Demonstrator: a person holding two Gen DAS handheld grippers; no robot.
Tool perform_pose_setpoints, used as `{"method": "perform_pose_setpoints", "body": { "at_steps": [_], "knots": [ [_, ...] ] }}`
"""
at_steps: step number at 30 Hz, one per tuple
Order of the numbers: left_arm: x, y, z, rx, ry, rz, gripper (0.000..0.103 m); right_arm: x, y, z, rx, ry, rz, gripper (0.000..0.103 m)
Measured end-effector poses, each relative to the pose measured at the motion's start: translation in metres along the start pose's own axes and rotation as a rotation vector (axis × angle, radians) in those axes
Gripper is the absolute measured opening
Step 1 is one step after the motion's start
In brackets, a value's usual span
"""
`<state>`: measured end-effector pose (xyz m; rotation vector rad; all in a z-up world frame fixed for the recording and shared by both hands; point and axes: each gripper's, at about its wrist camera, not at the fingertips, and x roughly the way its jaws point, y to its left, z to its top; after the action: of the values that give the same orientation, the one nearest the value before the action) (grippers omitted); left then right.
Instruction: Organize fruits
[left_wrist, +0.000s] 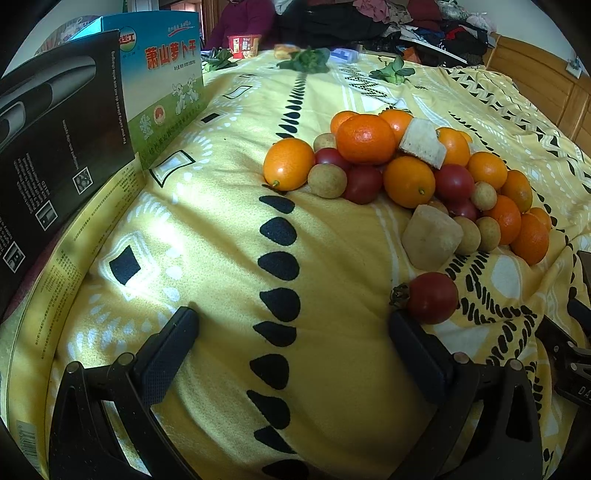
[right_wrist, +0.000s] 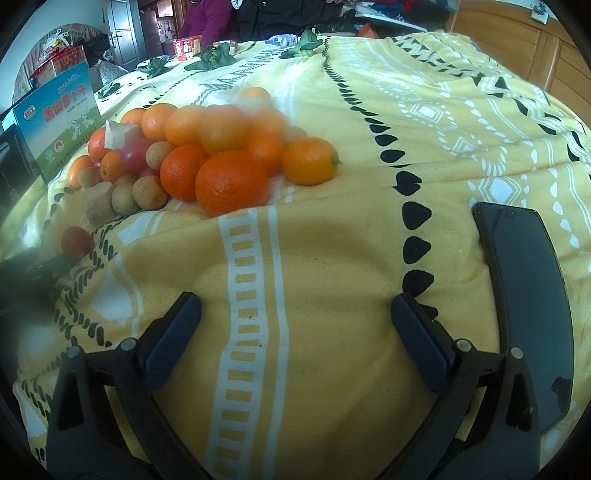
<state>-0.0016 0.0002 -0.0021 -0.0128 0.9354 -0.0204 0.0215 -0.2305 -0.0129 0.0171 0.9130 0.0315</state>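
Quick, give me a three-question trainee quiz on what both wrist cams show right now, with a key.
1. True or false: the left gripper holds a fruit.
2. Which fruit lies apart from the fruit pile, nearest the left gripper's finger? A) lone red tomato B) a banana C) an apple
3. What dark flat item lies on the yellow blanket beside the right gripper?

Key: 1 false, both grippers open and empty; 2 A; 3 a black phone.

Mixed fruit heap (left_wrist: 413, 173), one red tomato (left_wrist: 432, 298) lying apart
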Motion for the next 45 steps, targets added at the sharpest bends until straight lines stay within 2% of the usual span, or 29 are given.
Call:
{"method": "perform_pose_setpoints", "body": {
  "at_steps": [33,38,45],
  "knots": [
    [-0.0007,-0.0009,0.0008,0.008,-0.003,0.013,0.103,0.0007,0.001,-0.0008,-0.006,0.001,-0.008,0.103],
    [-0.0032,-0.0028,0.0013,0.015,0.023,0.03,0.103,0.0006,0.0011,-0.0006,-0.006,0.001,-0.006,0.103],
    [-0.0066,-0.002,-0.0045,0.009,-0.011,0.032,0.103,0.0004,0.0011,-0.0006,-0.006,0.001,-0.007,0.103]
  ]
}}
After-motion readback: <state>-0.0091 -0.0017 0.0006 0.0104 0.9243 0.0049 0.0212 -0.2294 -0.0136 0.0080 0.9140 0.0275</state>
